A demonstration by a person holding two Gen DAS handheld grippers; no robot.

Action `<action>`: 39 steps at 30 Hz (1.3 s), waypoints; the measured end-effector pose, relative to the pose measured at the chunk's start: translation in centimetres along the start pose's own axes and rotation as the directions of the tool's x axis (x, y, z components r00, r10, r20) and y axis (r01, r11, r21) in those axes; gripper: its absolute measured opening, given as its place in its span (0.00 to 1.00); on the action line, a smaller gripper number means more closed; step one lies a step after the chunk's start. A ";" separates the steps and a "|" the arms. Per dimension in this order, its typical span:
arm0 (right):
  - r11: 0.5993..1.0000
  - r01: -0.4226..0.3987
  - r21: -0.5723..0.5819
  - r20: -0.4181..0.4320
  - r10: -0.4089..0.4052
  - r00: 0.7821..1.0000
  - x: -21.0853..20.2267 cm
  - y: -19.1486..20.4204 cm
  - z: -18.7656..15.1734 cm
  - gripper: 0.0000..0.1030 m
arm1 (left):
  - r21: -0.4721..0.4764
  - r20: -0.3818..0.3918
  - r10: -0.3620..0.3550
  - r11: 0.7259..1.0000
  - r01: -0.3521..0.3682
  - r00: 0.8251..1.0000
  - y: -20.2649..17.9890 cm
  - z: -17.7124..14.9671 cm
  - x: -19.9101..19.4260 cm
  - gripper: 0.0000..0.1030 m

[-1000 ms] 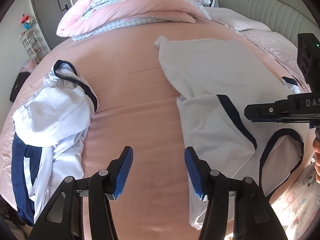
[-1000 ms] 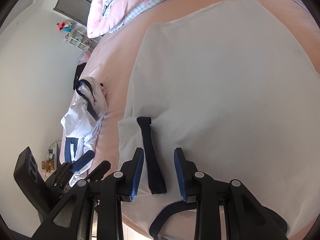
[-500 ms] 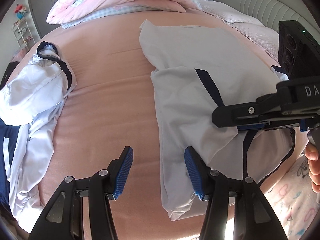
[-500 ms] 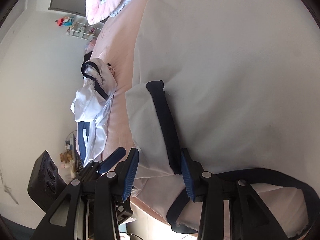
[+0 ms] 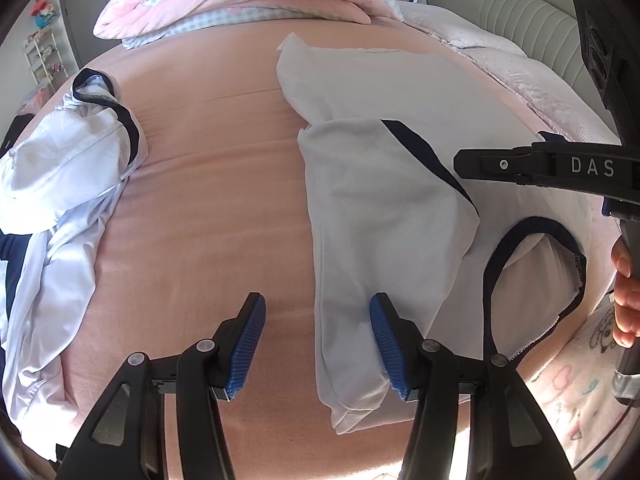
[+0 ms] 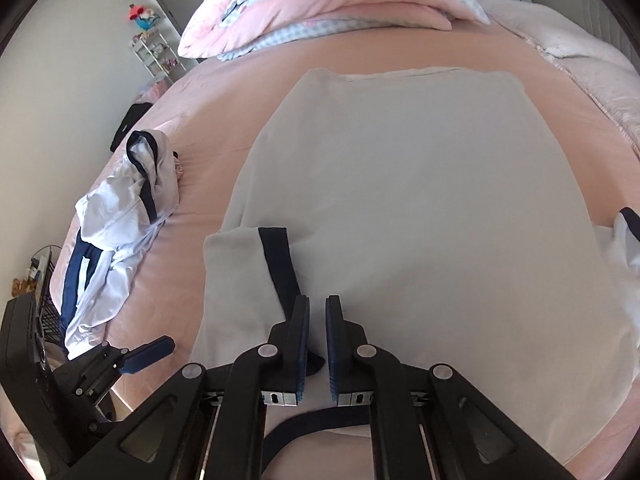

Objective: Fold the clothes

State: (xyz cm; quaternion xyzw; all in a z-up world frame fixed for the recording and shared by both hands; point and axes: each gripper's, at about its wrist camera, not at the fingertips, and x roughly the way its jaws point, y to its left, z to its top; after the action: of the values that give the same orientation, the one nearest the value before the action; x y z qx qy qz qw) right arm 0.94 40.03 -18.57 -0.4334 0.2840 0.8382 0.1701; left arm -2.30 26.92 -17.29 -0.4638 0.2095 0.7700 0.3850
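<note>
Right wrist view: right claw (image 6: pixel 317 344) nearly closed over the folded sleeve (image 6: pixel 248 280); left claw (image 5: pixel 316 344), open, should grip the shirt (image 5: pixel 400 120) edge squarely.

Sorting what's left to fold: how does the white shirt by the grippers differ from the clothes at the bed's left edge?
The white shirt lies spread flat, one sleeve folded in; the clothes pile is crumpled. The shirt lies under both grippers; the pile lies apart, untouched. Both are white with navy trim.
</note>
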 end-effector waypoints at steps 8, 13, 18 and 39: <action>0.972 -0.149 0.183 0.005 0.150 0.989 -1.4 -3.1 -0.3 0.07 | -0.036 0.044 -0.026 0.999 0.028 0.999 0.6 0.3 -2.4 0.52; 0.927 -0.234 0.291 -0.030 0.254 0.967 -1.0 -4.0 -1.7 0.28 | -0.042 0.072 -0.051 0.998 0.054 0.996 0.3 1.1 -3.4 0.52; 0.880 -0.325 0.345 -0.038 0.359 0.933 -0.5 -3.6 -3.2 0.39 | -0.034 0.072 -0.085 0.996 0.088 0.994 -0.7 2.0 -2.0 0.52; 0.801 -0.349 0.487 0.068 0.363 0.929 2.7 -2.3 -3.3 0.23 | -0.004 0.051 -0.094 0.996 0.094 0.994 -2.8 1.6 0.4 0.43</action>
State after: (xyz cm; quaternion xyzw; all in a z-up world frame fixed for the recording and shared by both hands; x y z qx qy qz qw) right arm 2.74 39.91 -23.04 -0.3265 0.5659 0.7490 0.1102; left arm -1.08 29.87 -16.80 -0.4546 0.1750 0.7632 0.4246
